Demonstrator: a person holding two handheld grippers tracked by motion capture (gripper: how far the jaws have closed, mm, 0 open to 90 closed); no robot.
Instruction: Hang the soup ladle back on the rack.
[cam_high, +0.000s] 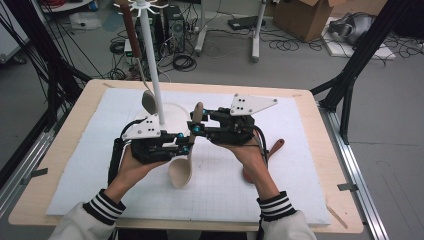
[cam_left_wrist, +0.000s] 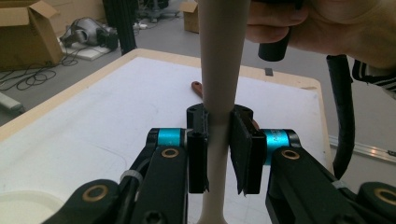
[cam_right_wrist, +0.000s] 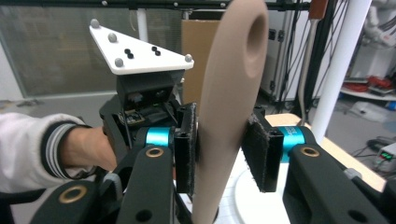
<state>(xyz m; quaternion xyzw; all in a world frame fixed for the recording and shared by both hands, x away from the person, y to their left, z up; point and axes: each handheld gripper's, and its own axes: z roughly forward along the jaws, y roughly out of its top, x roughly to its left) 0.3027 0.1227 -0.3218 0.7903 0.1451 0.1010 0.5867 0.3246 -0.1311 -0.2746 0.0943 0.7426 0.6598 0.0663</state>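
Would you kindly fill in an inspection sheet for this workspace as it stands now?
Surface: white mat on a wooden table.
Job's things: beige ladle, raised with its bowl low; white rack on the mat, a brown-handled spoon hanging from it.
Clutter: brown wooden spatula lying under the right hand.
Grippers: left gripper and right gripper both clamped on the ladle's handle.
Cables: gripper cable trailing on the mat; loose cables on the floor.
Surroundings: cardboard box, black frame struts.

The brown spatula lies half hidden behind the right wrist.
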